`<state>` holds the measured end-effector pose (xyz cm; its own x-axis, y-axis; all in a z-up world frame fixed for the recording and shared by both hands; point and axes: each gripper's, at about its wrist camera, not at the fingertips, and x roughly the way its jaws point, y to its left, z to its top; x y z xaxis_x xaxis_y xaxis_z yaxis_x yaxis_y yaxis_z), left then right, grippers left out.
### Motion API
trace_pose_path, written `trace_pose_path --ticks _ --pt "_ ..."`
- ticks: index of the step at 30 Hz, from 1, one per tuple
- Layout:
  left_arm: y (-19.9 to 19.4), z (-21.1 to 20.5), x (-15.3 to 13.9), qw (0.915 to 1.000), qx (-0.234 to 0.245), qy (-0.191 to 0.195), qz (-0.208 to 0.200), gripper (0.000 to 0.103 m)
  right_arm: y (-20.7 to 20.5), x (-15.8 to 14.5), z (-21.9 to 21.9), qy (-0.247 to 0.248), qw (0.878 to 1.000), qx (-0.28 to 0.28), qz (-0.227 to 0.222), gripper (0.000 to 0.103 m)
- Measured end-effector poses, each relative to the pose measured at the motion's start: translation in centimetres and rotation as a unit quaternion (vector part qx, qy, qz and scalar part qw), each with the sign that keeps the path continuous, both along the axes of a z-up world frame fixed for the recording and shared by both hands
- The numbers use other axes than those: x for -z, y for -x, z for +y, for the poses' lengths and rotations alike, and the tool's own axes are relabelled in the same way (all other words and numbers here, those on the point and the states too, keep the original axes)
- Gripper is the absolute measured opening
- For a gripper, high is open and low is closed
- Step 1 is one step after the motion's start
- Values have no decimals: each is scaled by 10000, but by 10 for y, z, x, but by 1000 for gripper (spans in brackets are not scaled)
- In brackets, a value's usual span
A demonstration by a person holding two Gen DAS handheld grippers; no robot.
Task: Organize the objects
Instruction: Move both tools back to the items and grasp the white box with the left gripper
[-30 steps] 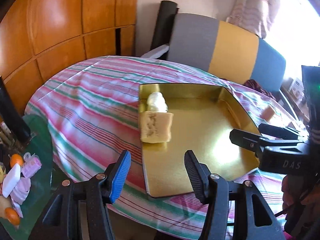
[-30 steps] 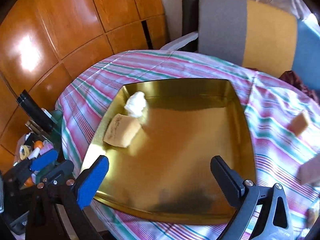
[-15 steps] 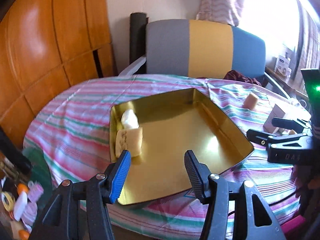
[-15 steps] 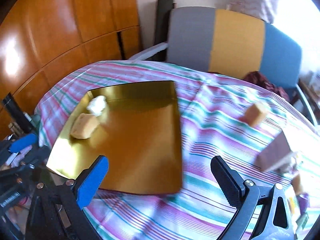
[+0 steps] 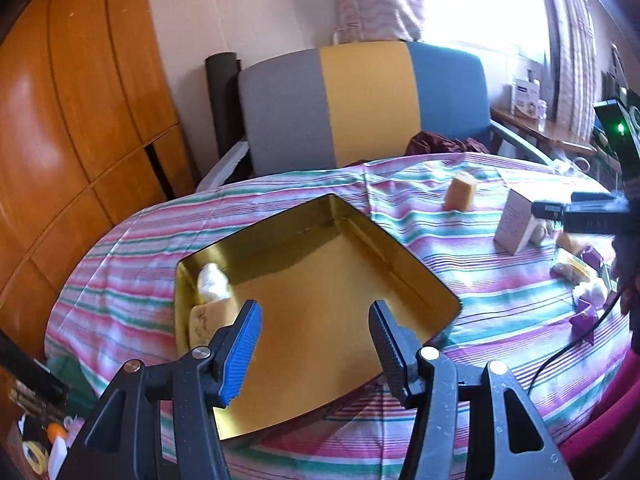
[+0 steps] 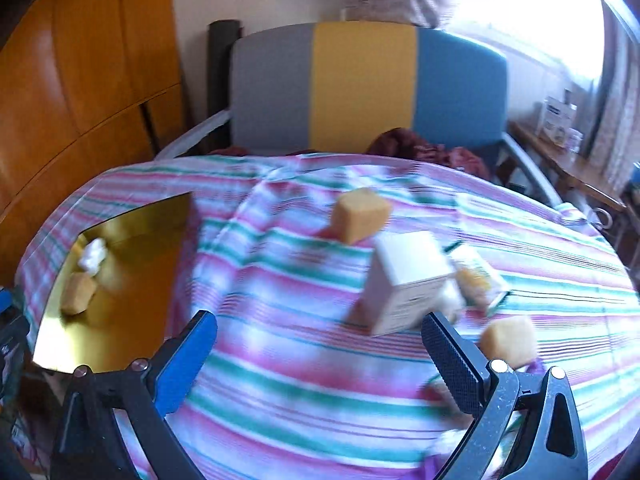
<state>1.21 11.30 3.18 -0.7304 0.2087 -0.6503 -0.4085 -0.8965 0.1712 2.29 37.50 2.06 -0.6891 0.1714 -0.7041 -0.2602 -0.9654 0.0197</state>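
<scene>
Your right gripper (image 6: 318, 344) hangs empty, fingers wide; the white box (image 6: 408, 280), blurred, seems just beyond them. Left gripper (image 5: 314, 344) gapes empty over the tray (image 5: 404, 264).

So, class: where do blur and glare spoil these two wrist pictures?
Right wrist view: motion blur smears the striped cloth and white box; the window blows out. Left wrist view: sharper, window overexposed, gold tray mirror-shiny.

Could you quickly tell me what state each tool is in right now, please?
Left tool: open, holding nothing.
Right tool: open, holding nothing.
</scene>
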Motion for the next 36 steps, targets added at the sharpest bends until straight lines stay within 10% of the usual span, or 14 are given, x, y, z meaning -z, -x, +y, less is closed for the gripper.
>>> trace_pose_path --ticks 18,36 --pt "13 87 21 9955 737 216 -563 57 -37 6 141 436 9862 1535 438 103" --pt "46 234 48 9580 2493 -321 -1380 73 -58 15 186 1585 9606 2196 624 103"
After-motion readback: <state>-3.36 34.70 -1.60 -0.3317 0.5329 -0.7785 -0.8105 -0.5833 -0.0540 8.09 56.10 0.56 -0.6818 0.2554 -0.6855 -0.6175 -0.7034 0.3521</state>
